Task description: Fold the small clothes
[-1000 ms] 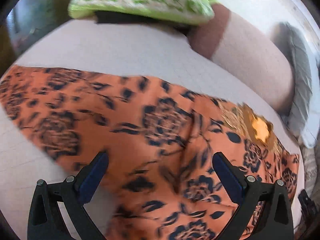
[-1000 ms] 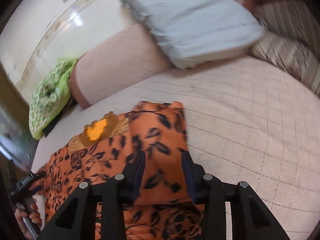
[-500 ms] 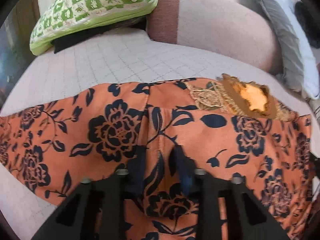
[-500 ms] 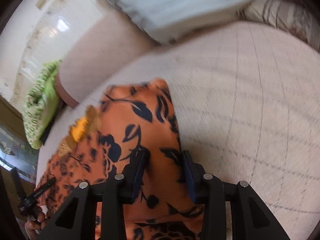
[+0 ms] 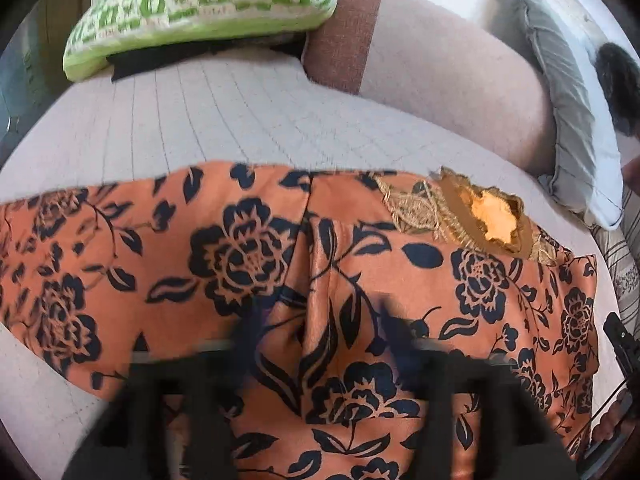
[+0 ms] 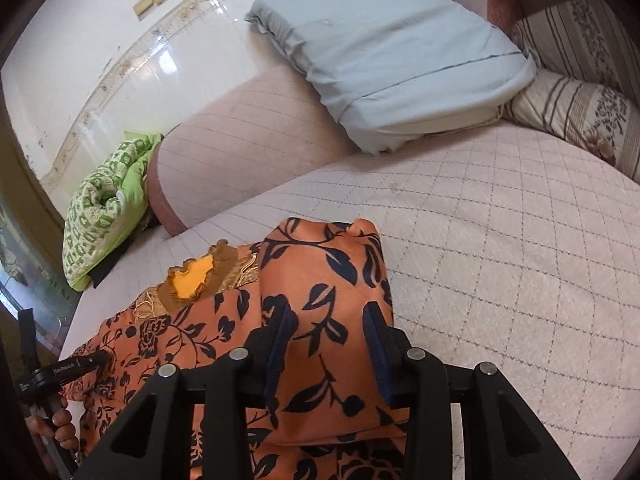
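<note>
Left gripper (image 5: pixel 316 332) motion-blurred in left wrist view; fingers (image 5: pixel 248 336) smeared, can't tell if pads touch the garment (image 5: pixel 160 264). Garment cut off at bottom and left edges there. Right wrist view: garment's lower part hidden behind right gripper (image 6: pixel 326 344). Hand (image 6: pixel 56 428) at bottom left mostly cropped. Dark fuzzy thing (image 5: pixel 618 88) at right edge: unidentifiable.

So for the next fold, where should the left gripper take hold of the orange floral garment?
Probably the far long edge of the orange floral garment, left of the embroidered neckline. It lies flat and free on the quilted cushion, so the left gripper can come down over it from the near side.
</note>
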A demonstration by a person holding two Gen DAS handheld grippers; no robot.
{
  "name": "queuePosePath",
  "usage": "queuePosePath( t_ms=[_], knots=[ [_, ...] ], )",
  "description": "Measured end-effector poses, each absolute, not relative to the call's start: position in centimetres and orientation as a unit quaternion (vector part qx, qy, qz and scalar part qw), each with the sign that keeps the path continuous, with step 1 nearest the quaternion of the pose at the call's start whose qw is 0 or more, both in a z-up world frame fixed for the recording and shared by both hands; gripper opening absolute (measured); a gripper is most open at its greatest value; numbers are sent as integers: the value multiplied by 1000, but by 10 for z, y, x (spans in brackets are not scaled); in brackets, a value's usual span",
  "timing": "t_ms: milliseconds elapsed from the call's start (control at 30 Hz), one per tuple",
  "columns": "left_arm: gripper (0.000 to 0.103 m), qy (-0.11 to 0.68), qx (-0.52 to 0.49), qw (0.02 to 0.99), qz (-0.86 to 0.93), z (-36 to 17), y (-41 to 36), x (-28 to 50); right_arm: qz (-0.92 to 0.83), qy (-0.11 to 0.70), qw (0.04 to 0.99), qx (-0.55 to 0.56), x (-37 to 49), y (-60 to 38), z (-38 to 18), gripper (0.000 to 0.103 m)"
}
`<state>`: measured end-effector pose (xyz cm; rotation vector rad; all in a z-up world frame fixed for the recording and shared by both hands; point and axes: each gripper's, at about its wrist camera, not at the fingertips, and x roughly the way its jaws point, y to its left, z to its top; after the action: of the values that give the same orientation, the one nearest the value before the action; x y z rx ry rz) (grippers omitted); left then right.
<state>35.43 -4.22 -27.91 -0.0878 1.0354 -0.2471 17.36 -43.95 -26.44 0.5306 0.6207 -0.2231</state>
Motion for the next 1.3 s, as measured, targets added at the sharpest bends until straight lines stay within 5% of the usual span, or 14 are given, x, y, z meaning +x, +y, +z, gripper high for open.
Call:
queuePosePath(
  t_ms=[100,167,567,700,833,900,967,1100,1300],
  knots=[
    [61,489,-15,865,-113,-286,-50,351,-110,318,907,252,179,-437,-270,40],
    [12,485,-17,866,-120,-284,-50,350,-110,325,903,258,181,-437,-275,40],
    [6,443,-39,891,-91,-245,-30,335,-96,306,914,249,175,-434,-267,40],
    [7,490,-23,869,-61,-268,-27,345,-93,387,881,256,194,-439,-297,41],
    [12,503,-54,860,-62,-267,-19,348,-100,376,893,227,194,-432,-288,40],
    [31,476,-88,873,-54,-249,3,344,-95,358,903,219,190,-428,-280,40],
    [74,453,-106,885,-20,-236,24,339,-93,343,912,204,186,-421,-271,40],
    [77,434,-154,884,78,-223,95,323,-58,398,895,192,203,-404,-286,61],
    [79,458,-286,824,172,-259,221,307,-77,405,896,166,202,-392,-291,61]
  ],
)
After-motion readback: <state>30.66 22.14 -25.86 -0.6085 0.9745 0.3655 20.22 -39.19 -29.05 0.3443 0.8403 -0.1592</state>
